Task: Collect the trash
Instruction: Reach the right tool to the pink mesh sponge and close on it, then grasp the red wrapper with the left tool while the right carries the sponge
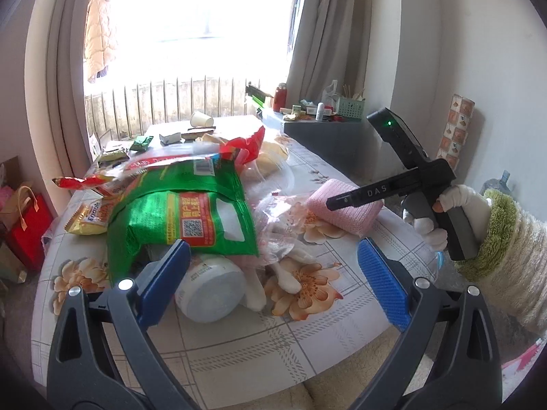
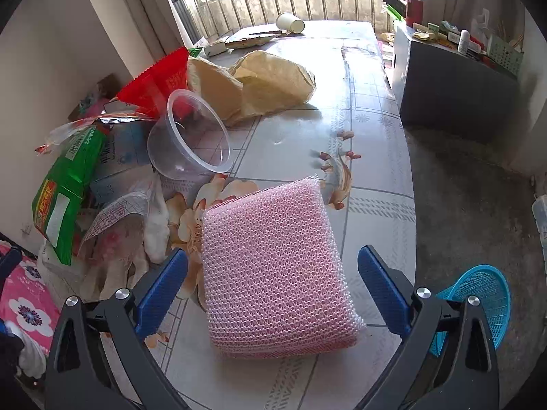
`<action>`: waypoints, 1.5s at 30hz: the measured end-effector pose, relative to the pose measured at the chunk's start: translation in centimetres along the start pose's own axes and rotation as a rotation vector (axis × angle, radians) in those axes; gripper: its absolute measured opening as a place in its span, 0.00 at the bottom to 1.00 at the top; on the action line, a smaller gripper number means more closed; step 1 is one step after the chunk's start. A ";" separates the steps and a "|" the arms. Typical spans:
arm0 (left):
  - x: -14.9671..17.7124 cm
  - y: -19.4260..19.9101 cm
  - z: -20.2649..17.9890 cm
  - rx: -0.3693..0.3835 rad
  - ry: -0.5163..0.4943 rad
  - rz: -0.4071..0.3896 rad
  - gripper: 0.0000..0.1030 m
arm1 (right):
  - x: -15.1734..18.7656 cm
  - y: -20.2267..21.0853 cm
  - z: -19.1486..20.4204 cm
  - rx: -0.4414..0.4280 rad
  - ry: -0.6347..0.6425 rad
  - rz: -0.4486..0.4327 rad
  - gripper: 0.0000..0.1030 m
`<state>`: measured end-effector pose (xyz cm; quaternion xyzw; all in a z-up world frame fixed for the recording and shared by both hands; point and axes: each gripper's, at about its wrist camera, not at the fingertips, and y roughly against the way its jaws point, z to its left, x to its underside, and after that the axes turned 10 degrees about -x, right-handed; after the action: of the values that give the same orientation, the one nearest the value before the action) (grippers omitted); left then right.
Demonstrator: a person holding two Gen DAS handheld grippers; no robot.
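A pile of trash lies on the flowered table (image 1: 307, 335): a green foil bag (image 1: 177, 212), red wrappers (image 1: 246, 143), a yellow snack packet (image 1: 85, 220), a white tub (image 1: 212, 290) and clear plastic film (image 1: 280, 225). My left gripper (image 1: 273, 273) is open just in front of the pile, its left pad at the green bag's lower edge. A pink mesh sponge (image 2: 277, 266) lies flat on the table, and my right gripper (image 2: 273, 287) stands open around its near half. The right gripper (image 1: 336, 201) shows in the left wrist view over the sponge (image 1: 345, 212), held by a gloved hand (image 1: 454, 205).
A clear plastic bowl (image 2: 191, 136) lies on its side beside a tan paper bag (image 2: 270, 82). A paper cup (image 2: 290, 22) and flat card scraps sit at the far end. A dark cabinet (image 2: 454, 92) stands right of the table, a blue basket (image 2: 478, 300) on the floor.
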<state>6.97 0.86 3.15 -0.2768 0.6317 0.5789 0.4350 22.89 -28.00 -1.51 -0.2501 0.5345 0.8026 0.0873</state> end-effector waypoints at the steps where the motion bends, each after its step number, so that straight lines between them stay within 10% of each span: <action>1: -0.7 0.3 0.6 -0.036 -0.007 -0.024 0.92 | -0.1 -0.5 -0.1 0.013 0.001 0.006 0.94; 6: -4.3 0.0 4.8 -0.147 0.035 -0.048 0.87 | 0.6 -1.0 0.1 0.044 0.004 -0.004 0.91; 12: -9.0 -3.2 6.7 -0.049 0.077 0.044 0.79 | 1.1 -0.8 0.3 0.081 0.003 -0.021 0.81; 21: -15.8 -13.7 -1.7 -0.012 -0.303 0.315 0.77 | 1.6 0.1 -0.9 0.049 -0.076 -0.074 0.78; 32: -16.3 -25.5 -5.0 -0.077 -0.376 0.611 0.28 | 2.1 0.7 -1.7 -0.009 -0.117 -0.126 0.78; 36: -16.4 -25.1 -4.3 -0.070 -0.359 0.610 0.10 | 2.2 0.9 -2.0 -0.037 -0.131 -0.138 0.77; 45: -20.9 -18.7 -3.4 -0.080 -0.337 0.473 0.04 | 2.9 4.2 -2.6 -0.111 -0.176 -0.222 0.76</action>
<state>31.91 -8.93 11.98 -0.0387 0.5743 0.7265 0.3753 19.43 -32.48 -0.30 -0.2406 0.4488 0.8351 0.2080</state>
